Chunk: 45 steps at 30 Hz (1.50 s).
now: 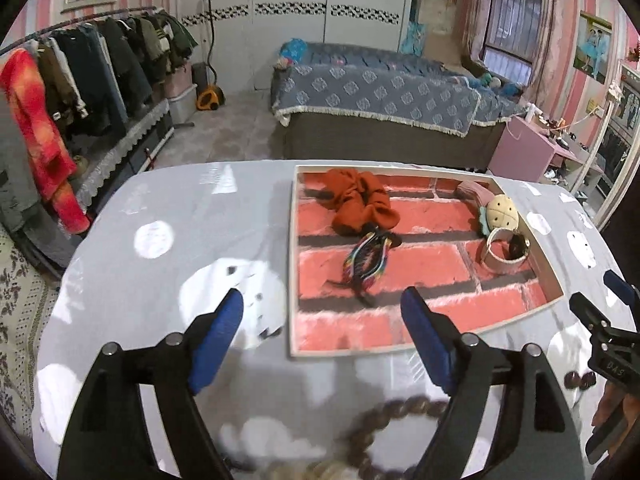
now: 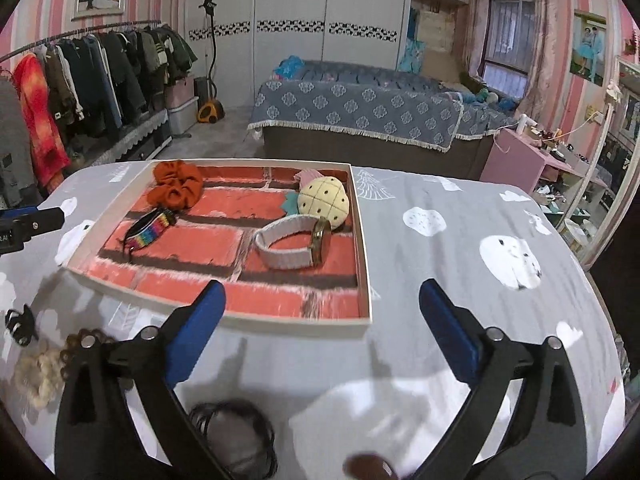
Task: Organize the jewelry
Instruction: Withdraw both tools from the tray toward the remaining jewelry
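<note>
On the far left a clothes rack (image 2: 100, 76) lines the striped wall. The counter (image 2: 460, 280) wears a grey cloth with white cloud prints. At its near left edge lie a brown bead bracelet (image 2: 86, 340), a pale fuzzy scrunchie (image 2: 38, 376) and a small black clip (image 2: 18, 322); a coil of black hair ties (image 2: 234, 436) sits nearer. The left tongs (image 1: 322, 314) are released, nothing between the blue pads, with beads blurred just below them. The tray (image 2: 362, 240), lined in red brick print, holds from left to right an orange scrunchie (image 2: 176, 188), a rainbow band (image 2: 150, 232), a white-strapped watch (image 2: 296, 246) and a yellow pineapple plush (image 2: 324, 200) touching the watch. The right tongs (image 2: 322, 312) gape wide and empty over the tray's near right corner. In the left view, letters on the right tongs' body read roughly "DAS". A bed (image 2: 360, 116) stands behind.
</note>
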Each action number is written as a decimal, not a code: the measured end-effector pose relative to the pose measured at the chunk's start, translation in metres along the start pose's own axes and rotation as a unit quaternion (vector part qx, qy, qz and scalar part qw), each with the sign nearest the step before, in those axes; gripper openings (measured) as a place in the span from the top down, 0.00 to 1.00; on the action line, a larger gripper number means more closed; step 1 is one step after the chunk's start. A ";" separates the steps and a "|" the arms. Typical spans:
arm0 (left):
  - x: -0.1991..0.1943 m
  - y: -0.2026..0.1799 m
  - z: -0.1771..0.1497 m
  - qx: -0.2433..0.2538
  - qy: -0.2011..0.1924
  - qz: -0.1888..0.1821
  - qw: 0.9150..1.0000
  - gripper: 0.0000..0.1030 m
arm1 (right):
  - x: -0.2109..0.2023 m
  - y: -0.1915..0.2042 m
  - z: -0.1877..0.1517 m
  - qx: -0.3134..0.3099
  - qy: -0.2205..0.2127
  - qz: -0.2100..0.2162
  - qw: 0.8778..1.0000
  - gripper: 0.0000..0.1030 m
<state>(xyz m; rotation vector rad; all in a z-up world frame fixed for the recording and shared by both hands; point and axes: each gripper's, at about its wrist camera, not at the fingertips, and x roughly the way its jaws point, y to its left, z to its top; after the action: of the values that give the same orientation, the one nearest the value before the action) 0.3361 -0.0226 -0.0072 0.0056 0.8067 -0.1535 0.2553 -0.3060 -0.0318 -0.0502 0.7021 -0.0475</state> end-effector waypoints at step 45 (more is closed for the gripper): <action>-0.063 0.013 -0.146 0.005 -0.031 0.024 0.999 0.14 | -0.059 -0.085 -0.117 0.072 0.022 -0.065 0.995 0.30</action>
<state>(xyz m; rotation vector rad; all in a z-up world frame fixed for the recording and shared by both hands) 0.1899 0.0075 -0.0640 0.0287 0.7425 -0.1125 0.1322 -0.3907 -0.0777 0.0426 0.7364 -0.2250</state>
